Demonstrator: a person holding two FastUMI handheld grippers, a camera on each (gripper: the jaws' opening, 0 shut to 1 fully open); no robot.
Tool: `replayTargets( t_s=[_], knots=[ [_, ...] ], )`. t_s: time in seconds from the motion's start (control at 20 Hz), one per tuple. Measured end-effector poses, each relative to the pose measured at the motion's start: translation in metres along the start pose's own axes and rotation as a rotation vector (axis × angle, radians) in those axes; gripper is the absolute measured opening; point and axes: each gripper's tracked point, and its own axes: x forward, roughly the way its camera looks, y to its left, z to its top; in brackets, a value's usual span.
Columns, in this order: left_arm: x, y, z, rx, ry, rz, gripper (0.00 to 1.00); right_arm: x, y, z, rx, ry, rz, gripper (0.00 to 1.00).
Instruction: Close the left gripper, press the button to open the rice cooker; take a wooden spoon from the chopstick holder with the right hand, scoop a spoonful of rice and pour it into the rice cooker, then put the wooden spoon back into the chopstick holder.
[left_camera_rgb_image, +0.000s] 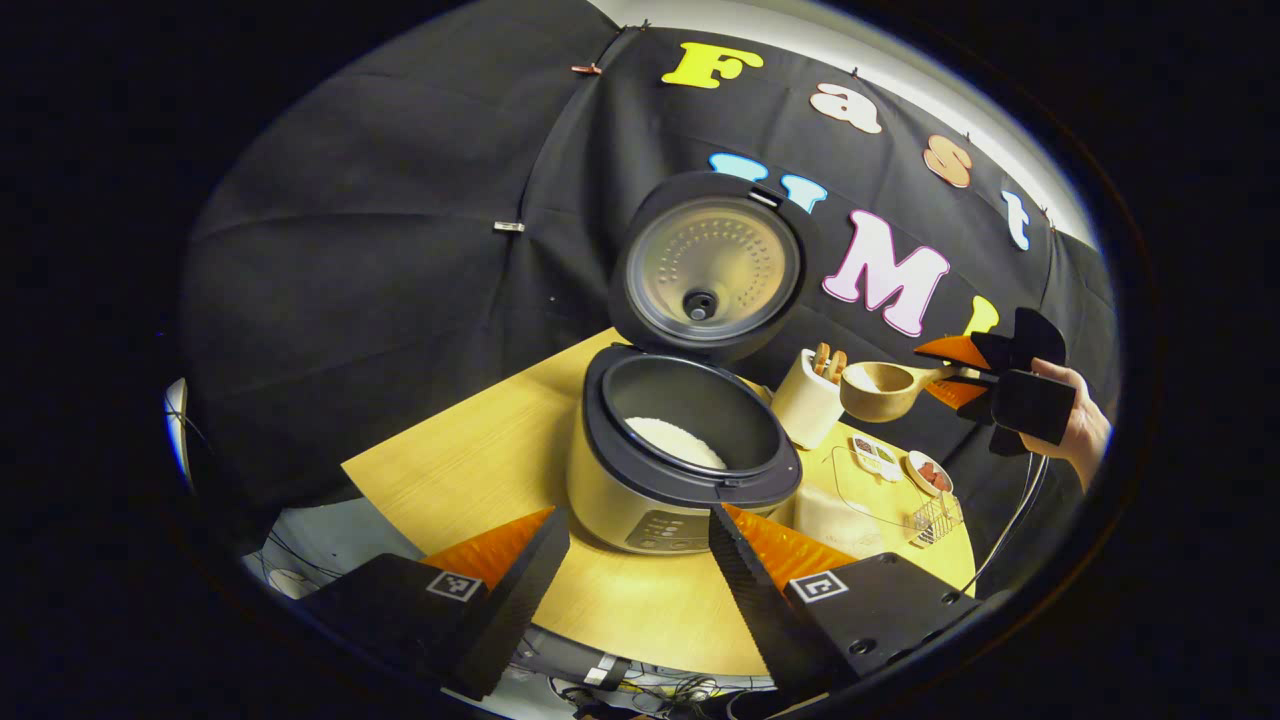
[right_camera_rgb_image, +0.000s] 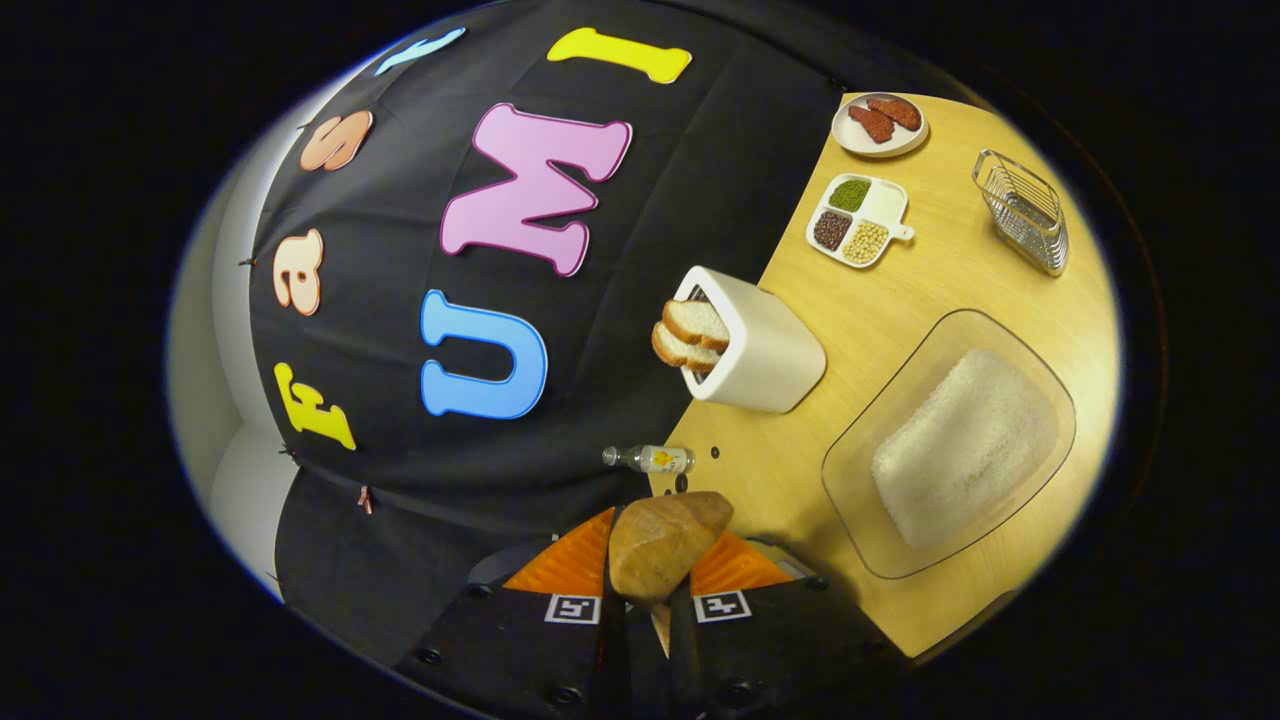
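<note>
The rice cooker (left_camera_rgb_image: 680, 470) stands on the wooden table with its lid (left_camera_rgb_image: 710, 265) up, and white rice lies in its pot. My left gripper (left_camera_rgb_image: 635, 515) is open, just in front of the cooker's control panel and apart from it. To the cooker's right, my right gripper (left_camera_rgb_image: 985, 385) is shut on the handle of a wooden spoon (left_camera_rgb_image: 880, 388), whose bowl looks empty, beside the white chopstick holder (left_camera_rgb_image: 808, 400). In the right gripper view the wooden spoon (right_camera_rgb_image: 665, 545) lies between the fingers of my right gripper (right_camera_rgb_image: 650, 590). Ahead are the chopstick holder (right_camera_rgb_image: 755, 350) and a glass dish (right_camera_rgb_image: 860, 440) of rice.
A divided plate of beans (right_camera_rgb_image: 858, 220), a plate of sausage (right_camera_rgb_image: 880, 123) and a wire rack (right_camera_rgb_image: 1022, 210) sit beyond the glass dish. A small bottle (right_camera_rgb_image: 650, 458) lies near the table's back edge. The black cloth wall stands close behind the cooker.
</note>
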Motion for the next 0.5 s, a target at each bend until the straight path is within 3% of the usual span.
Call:
replayTargets(
  t_s=[0.2,0.5],
  knots=[
    [-0.007,0.016,-0.004,-0.027,-0.002,0.011,0.95,0.021,0.034,-0.044,-0.124,0.026,0.036,0.19],
    [-0.01,0.033,-0.009,-0.044,0.009,0.024,0.96,0.056,0.065,-0.094,-0.44,0.016,0.082,0.19]
  ],
)
